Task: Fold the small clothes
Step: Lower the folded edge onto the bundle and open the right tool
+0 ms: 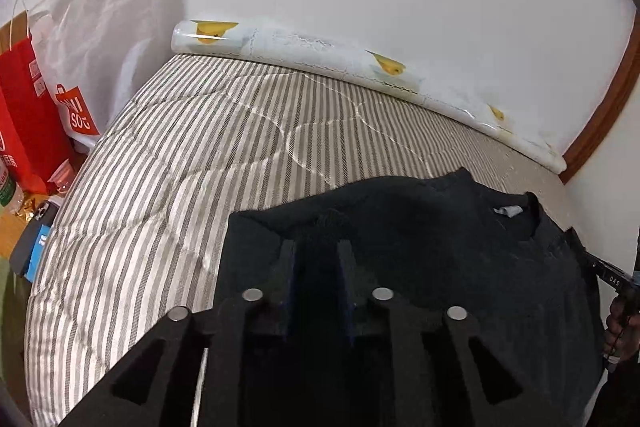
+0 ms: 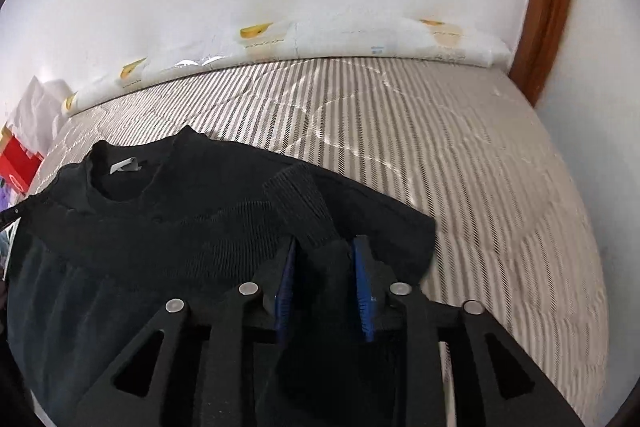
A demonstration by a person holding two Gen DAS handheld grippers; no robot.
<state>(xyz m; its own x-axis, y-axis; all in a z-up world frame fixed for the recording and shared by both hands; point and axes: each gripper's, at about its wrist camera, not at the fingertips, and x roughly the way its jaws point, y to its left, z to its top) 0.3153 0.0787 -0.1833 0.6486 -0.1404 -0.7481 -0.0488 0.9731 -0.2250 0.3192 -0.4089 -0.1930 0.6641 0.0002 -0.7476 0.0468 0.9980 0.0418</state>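
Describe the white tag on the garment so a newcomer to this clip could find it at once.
Start at the striped mattress and find the black sweater spread on it. Follow the sweater to its round neckline, at the end nearer the wall. The small white tag sits just inside that collar, the only pale patch on the dark fabric.

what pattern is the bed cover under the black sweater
Narrow grey and white stripes with curved quilting seams on the bed cover; clearest in the left wrist view.
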